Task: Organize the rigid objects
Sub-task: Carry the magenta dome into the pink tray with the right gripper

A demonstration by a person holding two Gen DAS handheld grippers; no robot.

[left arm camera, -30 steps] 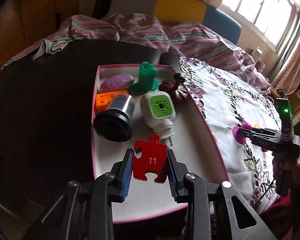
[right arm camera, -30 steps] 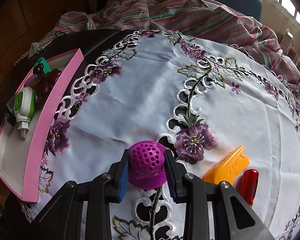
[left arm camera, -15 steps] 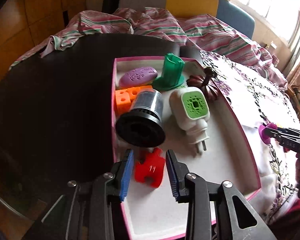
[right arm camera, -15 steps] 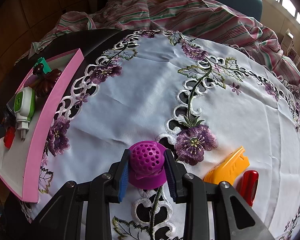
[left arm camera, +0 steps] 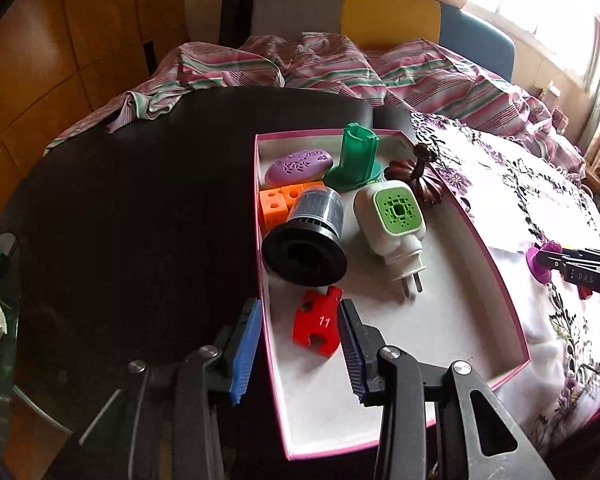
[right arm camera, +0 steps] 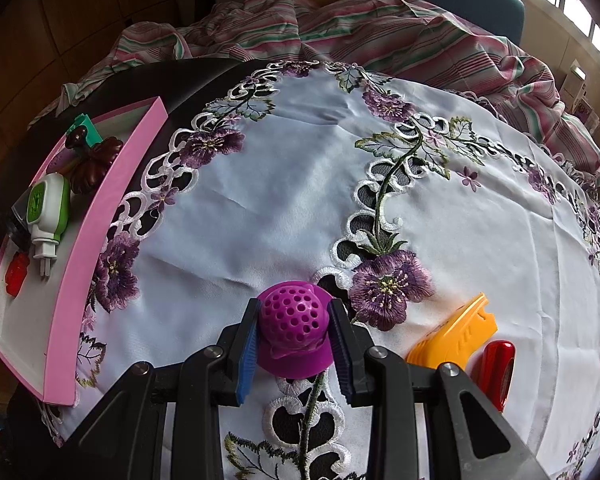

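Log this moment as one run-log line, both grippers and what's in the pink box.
left gripper: open, jaws just opening, red puzzle piece released in pink box | right gripper: shut on purple perforated dome

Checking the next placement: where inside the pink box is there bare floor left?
Free: the pink box floor nearest the camera, from the red puzzle piece and the plug-in diffuser prongs to the near wall. Crowded: the far end, around the black funnel and green stand.
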